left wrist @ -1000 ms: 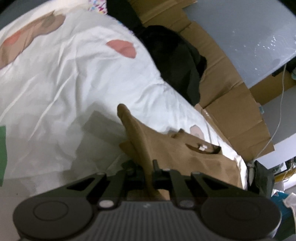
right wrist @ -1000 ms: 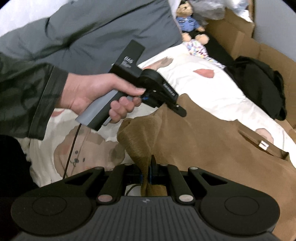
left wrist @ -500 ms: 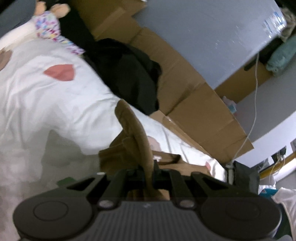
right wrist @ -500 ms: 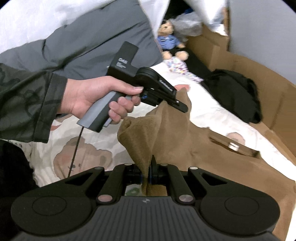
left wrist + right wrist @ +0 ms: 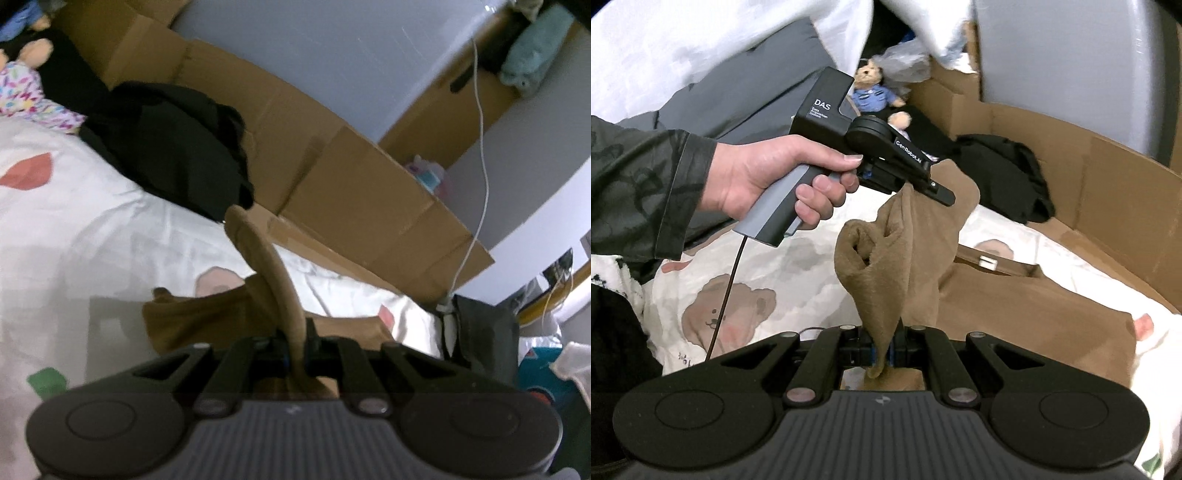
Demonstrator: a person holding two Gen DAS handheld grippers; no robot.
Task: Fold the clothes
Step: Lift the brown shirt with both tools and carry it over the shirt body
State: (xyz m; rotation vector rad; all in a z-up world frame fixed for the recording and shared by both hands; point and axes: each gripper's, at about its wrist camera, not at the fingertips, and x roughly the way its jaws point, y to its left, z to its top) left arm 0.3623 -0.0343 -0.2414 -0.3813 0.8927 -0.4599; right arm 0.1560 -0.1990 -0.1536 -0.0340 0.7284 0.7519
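- Left claw (image 5: 297, 354): fingers together, clamped on a fold of the brown garment (image 5: 273, 280). The fold rises from the claw as a narrow ridge.
- Right wrist view shows the same left claw (image 5: 934, 188) from outside: a hand (image 5: 768, 177) in a dark sleeve (image 5: 639, 184) grips its grey handle, and the black finger tip pinches the cloth's upper edge, held above the bed.
- Right claw (image 5: 884, 349): fingers together, clamped on another edge of the garment (image 5: 886, 266). Cloth bunches into a soft roll just above the claw.
- Between the two claws the cloth hangs lifted and creased; the rest of it lies flat on the bed sheet (image 5: 1082, 269) to the right, a small white label visible near its neckline.
- Sheet (image 5: 92, 229) is white with bear and pink prints.
- Black clothing (image 5: 170, 147) lies heaped at the bed's far edge, against flattened cardboard (image 5: 351, 192); same heap in right view (image 5: 1004, 173).
- Teddy bear (image 5: 873, 88) in a blue shirt sits at the head of the bed, near a grey duvet (image 5: 738, 92).
- White cable (image 5: 480, 147) runs down the pale wall past the cardboard.
- A thin dark cord trails from the left handle down toward the sheet.
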